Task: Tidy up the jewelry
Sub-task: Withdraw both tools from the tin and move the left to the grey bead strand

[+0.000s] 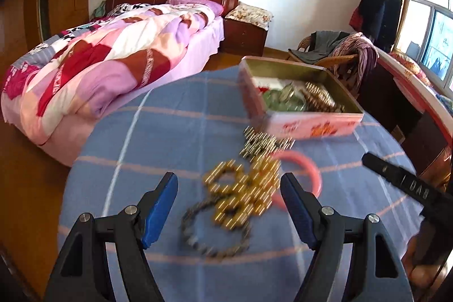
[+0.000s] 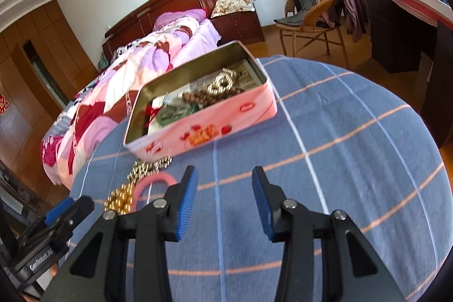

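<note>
My left gripper [image 1: 228, 205] gapes over tangled gold beads [image 1: 243, 188]; my right gripper [image 2: 223, 200], open too, has bare blue cloth [image 2: 354, 160] ahead, tin [image 2: 203, 129] beyond. Only its view shows the tin's brown beads [image 2: 203, 98].

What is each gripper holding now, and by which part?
Nothing is held. The left gripper has open jaws above the gold beads; the right gripper has open jaws over bare cloth.

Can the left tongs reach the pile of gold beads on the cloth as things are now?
Probably yes. The left tongs are open, and the gold beads lie on the blue cloth right between the fingers, nothing covering them. The pink bangle lies close beside the pile.
</note>
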A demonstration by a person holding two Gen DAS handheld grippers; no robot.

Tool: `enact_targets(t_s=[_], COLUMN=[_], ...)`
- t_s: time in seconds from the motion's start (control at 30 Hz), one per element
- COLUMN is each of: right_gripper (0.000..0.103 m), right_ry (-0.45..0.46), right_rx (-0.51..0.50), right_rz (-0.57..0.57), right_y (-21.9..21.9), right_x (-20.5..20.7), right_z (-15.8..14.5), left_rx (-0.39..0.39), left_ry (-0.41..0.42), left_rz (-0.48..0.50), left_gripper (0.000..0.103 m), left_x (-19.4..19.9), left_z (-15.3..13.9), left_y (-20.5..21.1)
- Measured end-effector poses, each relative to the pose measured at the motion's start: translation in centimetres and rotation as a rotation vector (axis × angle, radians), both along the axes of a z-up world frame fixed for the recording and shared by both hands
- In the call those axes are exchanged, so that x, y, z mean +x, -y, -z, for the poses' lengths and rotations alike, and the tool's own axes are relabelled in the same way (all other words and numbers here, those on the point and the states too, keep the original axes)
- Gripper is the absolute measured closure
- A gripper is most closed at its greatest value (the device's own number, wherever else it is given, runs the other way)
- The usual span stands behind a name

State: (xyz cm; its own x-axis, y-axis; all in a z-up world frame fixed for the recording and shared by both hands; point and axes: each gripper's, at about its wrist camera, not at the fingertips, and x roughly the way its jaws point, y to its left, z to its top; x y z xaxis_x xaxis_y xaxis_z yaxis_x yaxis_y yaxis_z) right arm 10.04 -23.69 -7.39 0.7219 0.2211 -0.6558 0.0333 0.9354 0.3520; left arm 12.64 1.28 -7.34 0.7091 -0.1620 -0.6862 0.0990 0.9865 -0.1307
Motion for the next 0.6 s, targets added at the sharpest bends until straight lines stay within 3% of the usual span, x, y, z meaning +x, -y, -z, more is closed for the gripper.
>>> enact_targets(t_s=[0.5, 0.6], right_gripper=[0.058, 0.058], right_ry=[-0.062, -0.084], right_rx=[-0.116, -0.100], right_rz=[-0.077, -0.088], right_y=[-2.5, -2.6], right_x=[-3.4, -3.5], right_z=[1.4, 1.9], left_rx=[0.053, 0.072], left_ry=[-0.056, -0.080], left_rz=[0.010, 0.027], left_gripper=[0.029, 0.047], left_x=[-3.2, -2.9], left_z=[2.7, 3.1], left_y=[-3.5, -3.0])
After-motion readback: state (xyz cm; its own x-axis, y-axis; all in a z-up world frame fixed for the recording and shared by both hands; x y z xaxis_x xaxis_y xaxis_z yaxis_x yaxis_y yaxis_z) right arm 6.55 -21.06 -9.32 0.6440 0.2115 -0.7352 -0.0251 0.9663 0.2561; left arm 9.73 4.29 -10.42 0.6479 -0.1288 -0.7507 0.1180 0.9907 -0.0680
